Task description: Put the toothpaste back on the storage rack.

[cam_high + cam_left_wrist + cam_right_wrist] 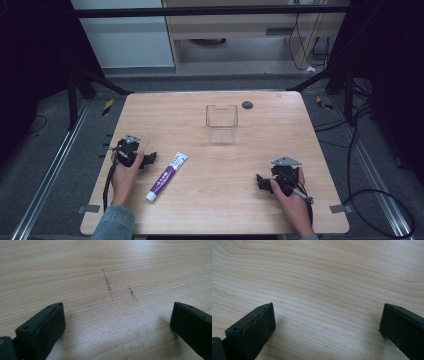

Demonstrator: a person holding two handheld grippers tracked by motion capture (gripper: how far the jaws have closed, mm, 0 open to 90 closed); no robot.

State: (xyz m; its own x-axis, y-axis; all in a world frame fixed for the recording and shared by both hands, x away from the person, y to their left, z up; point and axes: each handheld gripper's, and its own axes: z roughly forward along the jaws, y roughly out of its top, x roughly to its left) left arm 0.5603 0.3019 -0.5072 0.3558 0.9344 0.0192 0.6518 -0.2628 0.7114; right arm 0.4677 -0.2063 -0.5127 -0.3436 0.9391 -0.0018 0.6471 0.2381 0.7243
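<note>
A white and purple tube (pixel 166 176) lies flat on the wooden table (pixel 215 210), slanted, left of centre. A clear plastic box (pixel 221 123) stands upright and empty toward the back middle. My left gripper (pixel 147 159) rests on the table just left of the tube, held by a hand, its jaws pointing toward the tube. In the left gripper view the left gripper (pixel 117 322) stands wide open over bare wood. My right gripper (pixel 261 182) rests near the front right, held by the other hand. In the right gripper view the right gripper (pixel 327 320) is open with nothing between its jaws.
A small dark round disc (pixel 247 104) sits at the table's back edge, right of the box. Cables (pixel 367 150) run over the floor on the right. Metal rails (pixel 50 175) flank the table.
</note>
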